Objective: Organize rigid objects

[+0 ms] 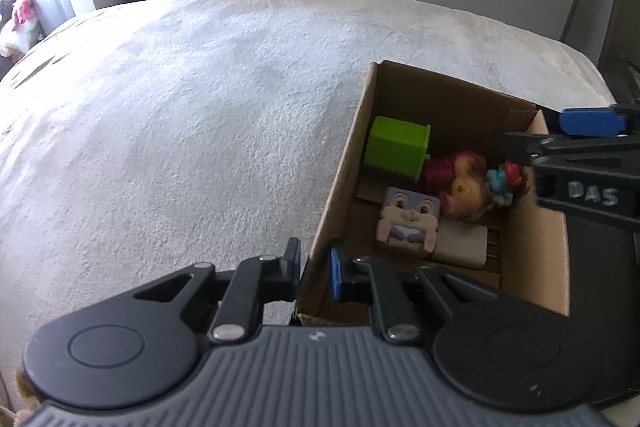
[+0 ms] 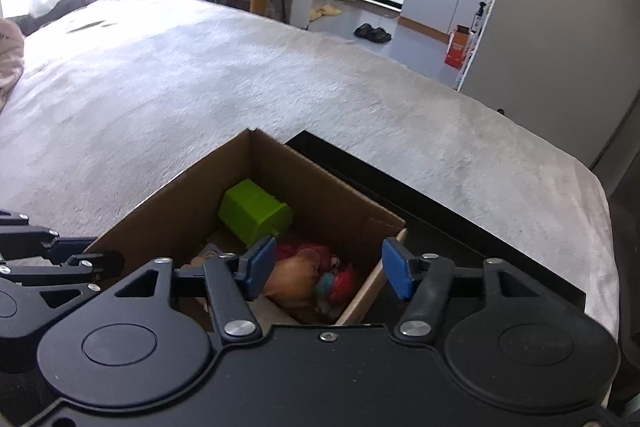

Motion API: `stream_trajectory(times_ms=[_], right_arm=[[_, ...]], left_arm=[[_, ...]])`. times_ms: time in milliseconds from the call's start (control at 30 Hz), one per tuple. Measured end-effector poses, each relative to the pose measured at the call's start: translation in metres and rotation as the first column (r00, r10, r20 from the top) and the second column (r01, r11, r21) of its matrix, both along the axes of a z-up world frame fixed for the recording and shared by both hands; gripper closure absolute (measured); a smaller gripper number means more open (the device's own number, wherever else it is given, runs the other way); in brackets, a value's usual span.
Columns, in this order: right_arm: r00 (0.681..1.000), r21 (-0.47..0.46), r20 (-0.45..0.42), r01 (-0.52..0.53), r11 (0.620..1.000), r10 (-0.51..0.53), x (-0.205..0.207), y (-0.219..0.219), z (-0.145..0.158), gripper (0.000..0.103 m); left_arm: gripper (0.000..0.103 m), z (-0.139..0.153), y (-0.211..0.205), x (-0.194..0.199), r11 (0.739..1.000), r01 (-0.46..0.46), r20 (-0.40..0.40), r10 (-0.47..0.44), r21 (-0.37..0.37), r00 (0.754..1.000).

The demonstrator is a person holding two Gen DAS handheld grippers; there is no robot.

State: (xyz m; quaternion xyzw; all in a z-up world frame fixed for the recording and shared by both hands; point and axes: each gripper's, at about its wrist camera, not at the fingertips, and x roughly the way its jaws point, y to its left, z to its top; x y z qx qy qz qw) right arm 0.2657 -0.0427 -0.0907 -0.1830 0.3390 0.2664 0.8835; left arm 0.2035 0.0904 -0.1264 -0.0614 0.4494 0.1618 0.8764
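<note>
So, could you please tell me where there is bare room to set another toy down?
The grey blanket left of the cardboard box is bare. Inside, the green block, doll and rabbit block crowd the floor; the left gripper straddles its wall.

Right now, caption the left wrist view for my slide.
Left gripper clamps the wall of a cardboard box holding a green block and toys.

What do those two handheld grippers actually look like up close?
Both are mostly black plastic with round disc-shaped covers, silver screws and pivoting link arms. The left gripper has a ribbed grey body and blue finger pads. The right gripper has a smooth black body, larger blue pads, and white lettering "DAS" on its side. No cables or sleeves show.
</note>
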Motion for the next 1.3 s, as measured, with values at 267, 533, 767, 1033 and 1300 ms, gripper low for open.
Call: stream_trajectory(times_ms=[267,533,767,1033,1300], right_arm=[[0.998,0.069,-0.029,0.062,0.996,-0.06,-0.011,-0.024,0.005,0.044],[0.994,0.098,-0.047,0.1,0.99,-0.095,-0.026,-0.041,0.004,0.041],[0.984,0.154,-0.083,0.167,0.974,-0.155,-0.034,-0.063,0.01,0.032],[0.96,0.204,-0.154,0.261,0.944,-0.232,-0.04,-0.092,0.023,0.024],[0.94,0.221,-0.195,0.321,0.921,-0.281,-0.05,-0.113,0.033,0.012]], left_arm=[[0.089,0.002,-0.001,-0.001,1.0,0.006,-0.004,-0.006,-0.008,1.0],[0.086,0.01,0.001,0.0,0.999,0.006,-0.02,-0.007,-0.038,1.0],[0.086,0.025,-0.006,-0.005,1.0,0.016,-0.009,-0.016,-0.001,1.0],[0.085,0.05,-0.015,-0.014,0.999,0.033,0.018,-0.033,-0.01,0.999],[0.054,0.071,-0.027,-0.02,0.996,0.078,0.018,-0.077,-0.041,0.997]])
